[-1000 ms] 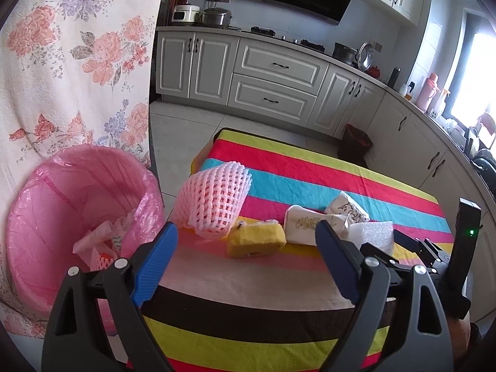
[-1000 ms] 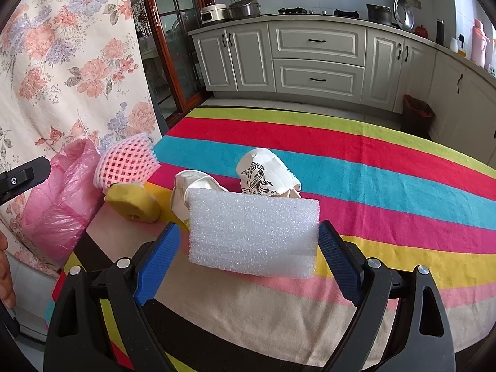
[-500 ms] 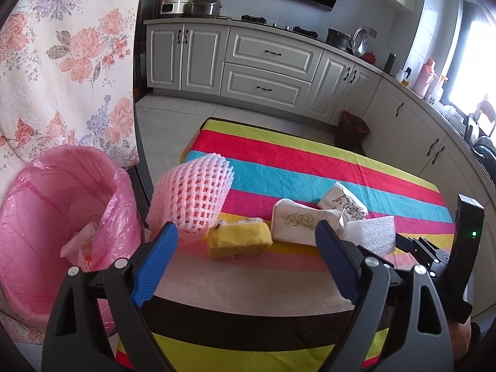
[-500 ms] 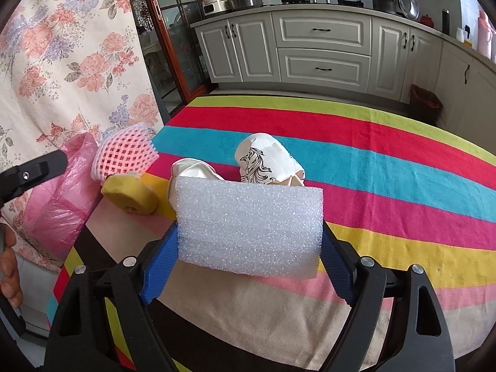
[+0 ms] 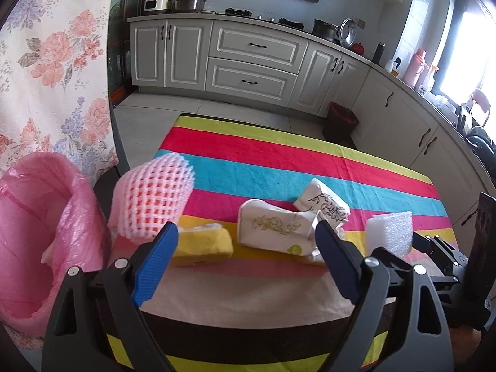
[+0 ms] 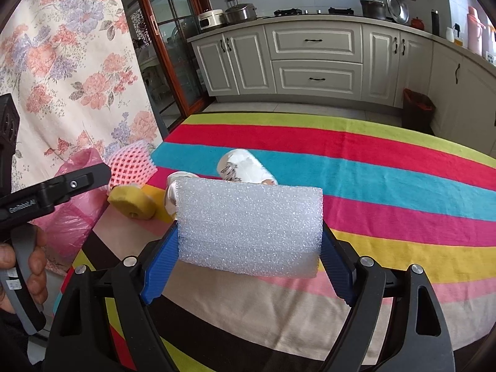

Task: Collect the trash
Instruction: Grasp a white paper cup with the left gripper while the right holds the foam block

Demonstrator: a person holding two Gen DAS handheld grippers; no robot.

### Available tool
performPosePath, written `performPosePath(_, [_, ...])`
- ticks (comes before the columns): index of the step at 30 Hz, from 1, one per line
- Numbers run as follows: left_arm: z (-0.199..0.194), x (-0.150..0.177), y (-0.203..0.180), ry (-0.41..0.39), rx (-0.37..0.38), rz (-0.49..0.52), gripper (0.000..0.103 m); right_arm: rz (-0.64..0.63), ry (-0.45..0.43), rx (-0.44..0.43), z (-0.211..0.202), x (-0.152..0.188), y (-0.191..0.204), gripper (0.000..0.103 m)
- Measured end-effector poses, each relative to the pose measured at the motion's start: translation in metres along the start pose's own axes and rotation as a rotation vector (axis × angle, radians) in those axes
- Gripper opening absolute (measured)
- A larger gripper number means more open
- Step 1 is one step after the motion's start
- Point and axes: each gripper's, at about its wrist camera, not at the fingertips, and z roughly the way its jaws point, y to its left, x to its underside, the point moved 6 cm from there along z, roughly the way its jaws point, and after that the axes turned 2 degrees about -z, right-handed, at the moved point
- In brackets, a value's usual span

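My right gripper (image 6: 248,263) is shut on a white foam block (image 6: 249,228) and holds it above the striped tablecloth; the block also shows in the left wrist view (image 5: 390,231). My left gripper (image 5: 245,263) is open and empty above the table's near edge. On the cloth lie a pink foam net (image 5: 152,200), a yellow sponge (image 5: 201,246), a crushed white paper cup with gold print (image 5: 272,229) and another with black print (image 5: 324,203). A bin lined with a pink bag (image 5: 37,235) stands left of the table.
The striped tablecloth (image 5: 310,161) covers the table. A floral curtain (image 5: 52,62) hangs on the left behind the bin. White kitchen cabinets (image 5: 254,62) line the far wall, with a dark waste bin (image 5: 341,121) on the floor.
My right gripper has closed on the foam block and lifted it a little. My left gripper has swung right, so the pink bin sits further left in its view.
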Motion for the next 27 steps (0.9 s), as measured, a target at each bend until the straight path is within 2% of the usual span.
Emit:
performPosePath(9, [0.036,-0.009,-0.032,0.036,0.040,0.014,0.083,0.043,-0.036,0.049,-0.019,-0.002,-0.033,0.079])
performPosePath(20, [0.087,-0.004,-0.051,0.123,0.026,-0.033,0.082,0.076,-0.055,0.082,-0.031,0.000,-0.056,0.079])
performPosePath(23, [0.099,0.001,-0.051,0.156,0.006,-0.033,0.079,0.081,-0.059,0.086,-0.034,0.001,-0.058,0.079])
performPosePath(25, [0.107,0.008,-0.048,0.191,-0.002,-0.034,0.067,0.081,-0.060,0.088,-0.035,0.002,-0.058,0.079])
performPosePath(27, [0.105,0.010,-0.049,0.186,-0.007,-0.021,0.065,0.084,-0.059,0.090,-0.035,0.003,-0.060,0.079])
